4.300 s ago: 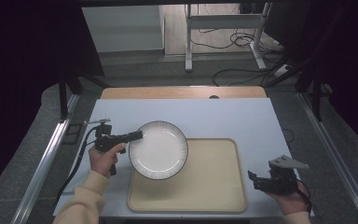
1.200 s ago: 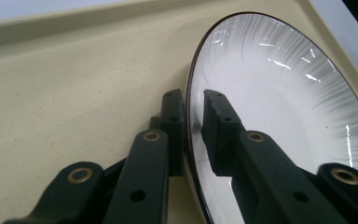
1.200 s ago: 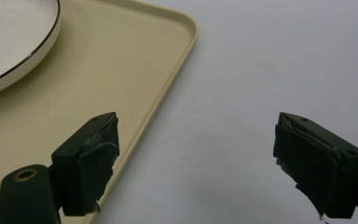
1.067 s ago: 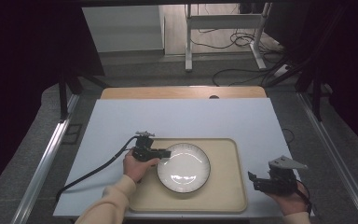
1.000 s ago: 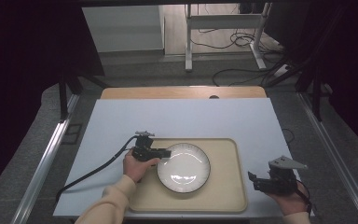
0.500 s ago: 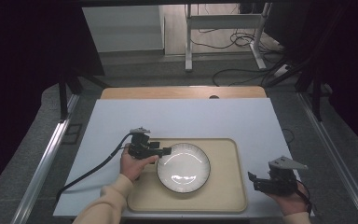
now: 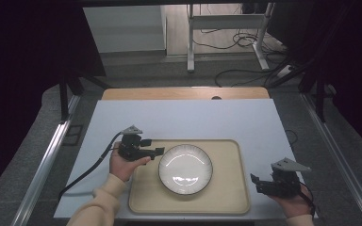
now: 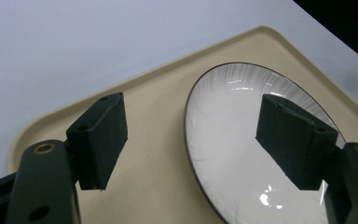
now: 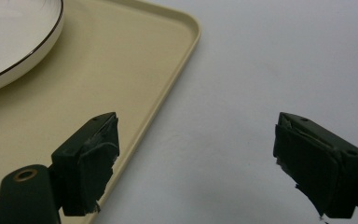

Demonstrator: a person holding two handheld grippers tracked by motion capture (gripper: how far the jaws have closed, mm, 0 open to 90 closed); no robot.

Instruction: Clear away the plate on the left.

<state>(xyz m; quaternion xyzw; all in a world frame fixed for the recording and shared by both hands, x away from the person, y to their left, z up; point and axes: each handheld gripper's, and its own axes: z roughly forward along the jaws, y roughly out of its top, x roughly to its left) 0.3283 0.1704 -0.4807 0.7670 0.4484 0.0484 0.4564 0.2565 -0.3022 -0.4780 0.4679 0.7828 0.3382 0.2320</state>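
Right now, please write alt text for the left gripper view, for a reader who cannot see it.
A white plate with a thin dark rim sits on a beige tray on a white table. The open left gripper frames the plate's near edge with its two black fingers, touching nothing.

The plate [image 9: 14, 37] and tray [image 9: 121, 70] run off the right gripper view's left edge.

Both grippers are chunky black plastic things. The left gripper [image 7: 159, 151] has a grey three-cornered plate [image 7: 132, 129] at its 12 o'clock and a thick black cable [image 7: 87, 172] trailing off toward 7 o'clock. That arm wears a cream sleeve [image 7: 100, 205]. The right gripper [image 7: 253, 182] carries the same kind of grey plate [image 7: 290, 165]; up close its pads [image 9: 95, 156] look ragged and torn at the edges. There's a brass-coloured rivet [image 8: 44, 148] at the base of each jaw.
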